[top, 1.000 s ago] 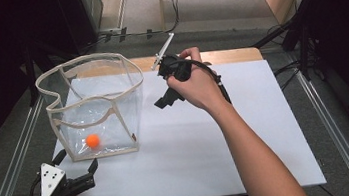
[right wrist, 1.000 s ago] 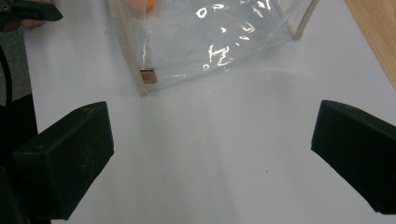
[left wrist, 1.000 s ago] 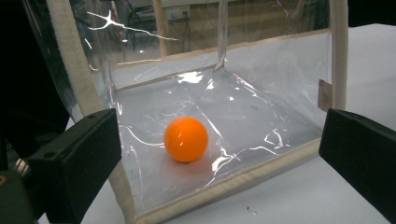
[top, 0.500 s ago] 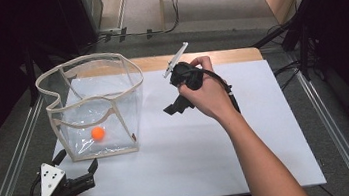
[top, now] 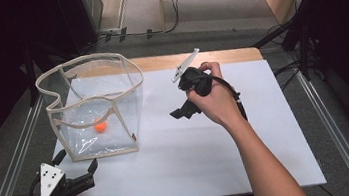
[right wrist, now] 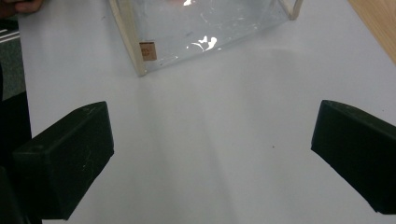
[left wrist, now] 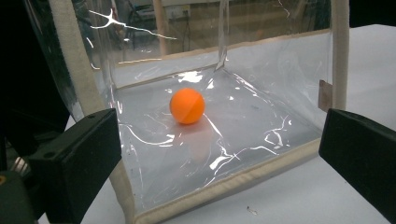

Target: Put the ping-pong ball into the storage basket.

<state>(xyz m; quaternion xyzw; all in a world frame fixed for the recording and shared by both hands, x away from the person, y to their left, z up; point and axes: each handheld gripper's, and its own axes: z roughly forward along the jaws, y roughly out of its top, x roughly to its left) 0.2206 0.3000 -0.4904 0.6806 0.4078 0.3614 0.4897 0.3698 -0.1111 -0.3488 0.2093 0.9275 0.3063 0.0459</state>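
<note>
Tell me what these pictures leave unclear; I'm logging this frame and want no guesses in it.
- Orange ball: in the right gripper view the top edge cuts it to a sliver.
- Clear bag: in the left gripper view its rim is cut off above, and glare blurs its walls.
- Small tag on the bag's corner: too small to read.
- Right gripper: in the high view the hand covers most of it.
</note>
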